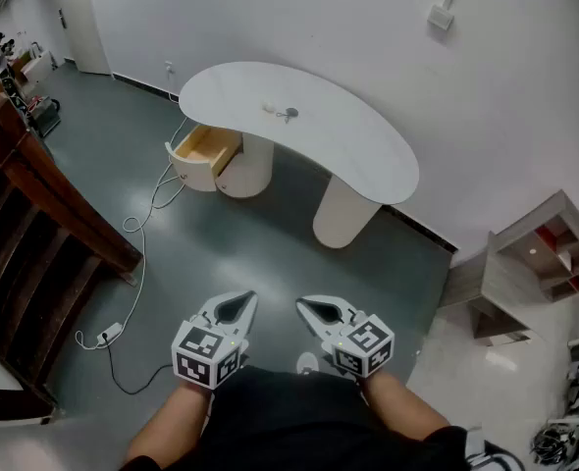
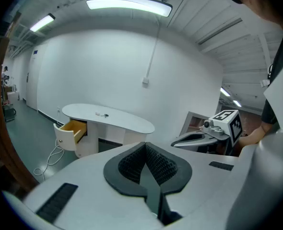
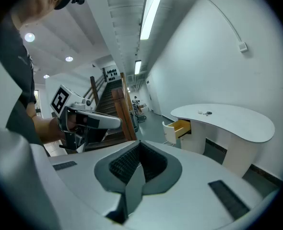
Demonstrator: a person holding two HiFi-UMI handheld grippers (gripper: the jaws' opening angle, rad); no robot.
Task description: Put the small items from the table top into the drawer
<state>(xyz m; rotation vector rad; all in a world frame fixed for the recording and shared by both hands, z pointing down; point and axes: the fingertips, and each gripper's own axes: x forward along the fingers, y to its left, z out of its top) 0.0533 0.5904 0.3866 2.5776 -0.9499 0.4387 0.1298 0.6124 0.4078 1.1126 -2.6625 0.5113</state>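
1. The left gripper (image 1: 233,307) is held at the near edge of the scene, over the grey floor (image 1: 250,248). Its jaws are pressed together with nothing between them.
2. The right gripper (image 1: 319,314) sits just to the right of it. Its jaws are also fully closed and hold nothing. Both grippers point toward the far table.
3. The white kidney-shaped table (image 1: 358,155) stands far off against the white wall, well apart from both grippers.
4. A small pale item (image 1: 269,108) and a small dark item (image 1: 288,115) lie just beside each other on the table top, left of its middle. They are too small to identify.
5. The drawer (image 1: 203,151) at the table's left end is pulled out, and its yellow wooden inside shows.
6. A white cable (image 1: 137,263) trails over the floor from near the drawer to a power strip (image 1: 110,334) at the near left.
7. A wooden staircase (image 1: 34,224) fills the left side, and a low shelf unit (image 1: 525,273) stands at the right.
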